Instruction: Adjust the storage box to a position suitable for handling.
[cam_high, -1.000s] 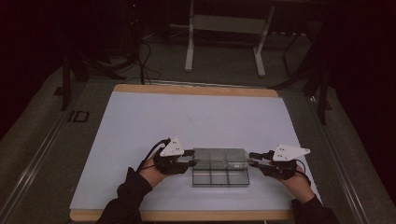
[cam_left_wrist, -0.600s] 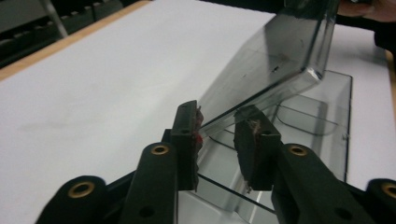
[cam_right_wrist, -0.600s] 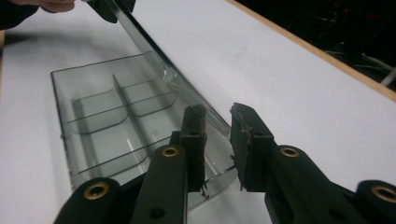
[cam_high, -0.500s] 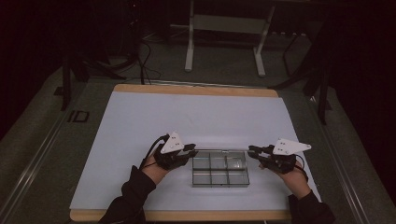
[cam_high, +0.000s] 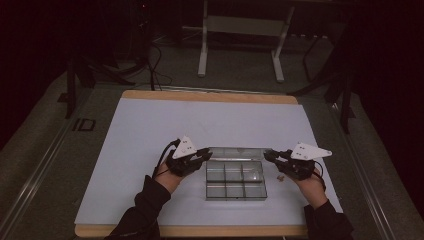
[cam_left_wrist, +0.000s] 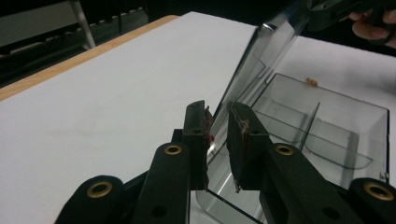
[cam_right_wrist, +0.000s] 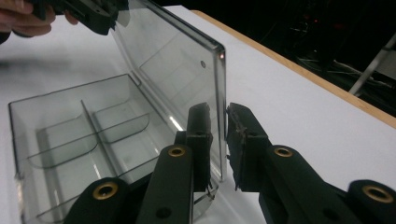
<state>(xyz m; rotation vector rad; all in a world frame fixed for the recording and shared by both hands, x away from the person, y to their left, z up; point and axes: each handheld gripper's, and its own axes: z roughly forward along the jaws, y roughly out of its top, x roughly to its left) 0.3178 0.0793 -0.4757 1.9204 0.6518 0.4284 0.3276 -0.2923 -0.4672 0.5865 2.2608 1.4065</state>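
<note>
A clear plastic compartment box (cam_high: 235, 186) sits on the white mat near the front of the table. Its hinged lid (cam_high: 238, 151) stands raised along the far edge. My left gripper (cam_high: 209, 154) pinches the lid's left end, and my right gripper (cam_high: 266, 155) pinches its right end. The jaws of both have just been closing, with the lid between them. In the left gripper view the jaws (cam_left_wrist: 218, 114) clamp the lid's edge (cam_left_wrist: 261, 60) above the open compartments (cam_left_wrist: 327, 121). In the right gripper view the jaws (cam_right_wrist: 218, 112) grip the lid's (cam_right_wrist: 177, 60) other end over the tray (cam_right_wrist: 70, 130).
A small brown crumb (cam_high: 280, 177) lies on the white mat (cam_high: 150, 135) just right of the box. The mat covers a wooden tabletop (cam_high: 210, 96). A metal stand's legs (cam_high: 202, 55) rise beyond the far edge, with dark floor all around.
The lid has swung up from lying flat on the box to standing at its far edge. Both grippers have shifted slightly away from the person with it.
</note>
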